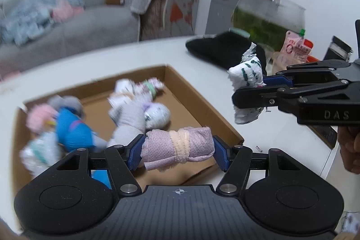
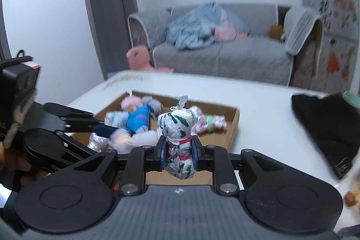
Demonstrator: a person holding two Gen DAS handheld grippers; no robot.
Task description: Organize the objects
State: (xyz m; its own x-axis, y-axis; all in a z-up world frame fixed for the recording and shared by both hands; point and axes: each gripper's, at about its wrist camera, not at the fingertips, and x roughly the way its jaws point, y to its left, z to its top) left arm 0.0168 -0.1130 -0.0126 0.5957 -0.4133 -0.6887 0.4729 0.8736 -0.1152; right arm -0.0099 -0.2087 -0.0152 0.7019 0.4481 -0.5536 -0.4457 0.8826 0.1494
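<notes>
My left gripper [image 1: 178, 153] is shut on a pink rolled cloth bundle [image 1: 177, 147] tied with a pale band, held over the near right corner of a shallow cardboard box [image 1: 180, 82]. My right gripper [image 2: 179, 155] is shut on a white bundle with green marks [image 2: 178, 127] tied with a red band, held upright above the box's near edge [image 2: 234, 127]. The same bundle shows in the left wrist view [image 1: 246, 78], to the right of the box. Several rolled bundles lie in the box, among them a blue one [image 1: 72, 129].
A black cloth [image 1: 218, 48] lies on the white table [image 1: 135, 55] beyond the box. A glass fish bowl [image 1: 267, 17] and a snack packet [image 1: 294, 48] stand at the far right. A grey sofa [image 2: 225, 51] is behind the table.
</notes>
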